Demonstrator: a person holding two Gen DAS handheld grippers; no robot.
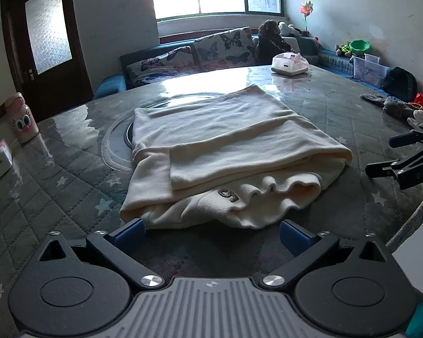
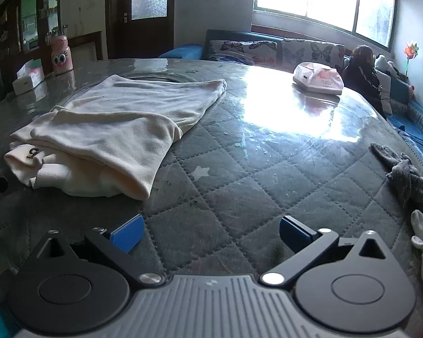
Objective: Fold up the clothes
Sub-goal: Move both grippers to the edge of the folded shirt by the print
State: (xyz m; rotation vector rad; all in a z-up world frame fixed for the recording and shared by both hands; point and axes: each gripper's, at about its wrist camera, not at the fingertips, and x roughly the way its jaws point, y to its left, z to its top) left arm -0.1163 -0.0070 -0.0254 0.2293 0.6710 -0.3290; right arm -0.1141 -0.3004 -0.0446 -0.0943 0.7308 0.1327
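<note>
Garment: a cream-coloured soft knit garment (image 1: 225, 152) is seen folded into a thick bundle, lying flat on the counter. A small dark mark like a "5" is sewn on its near edge.
Counter: a grey quilted counter cover with pale stars (image 2: 239, 191) is spread under a shiny clear sheet.
Left gripper: the left gripper (image 1: 211, 232) is held low, right in front of the garment's near edge. Its jaws are spread wide and nothing is held. The left blue pad (image 1: 129, 232) is just beside the near-left corner of the bundle; real contact cannot be told.
Right gripper: the right gripper (image 2: 210, 231) is held over bare counter, with its jaws spread wide and empty. The garment is seen ahead and off to its left, a little apart.
Key relation: the garment's long side runs away from the left jaws, toward the window. The left gripper is judged to be the nearer one.
Likely next move: the near edge is probably to be pinched or pressed, but this is only a guess.
Other things: a pink and white tissue pack (image 2: 318, 80), a pink bottle with cartoon eyes (image 1: 24, 119) and a grey crumpled cloth (image 2: 403, 171) are set well apart from the garment.
In the way: nothing is seen between the left jaws and the garment.
</note>
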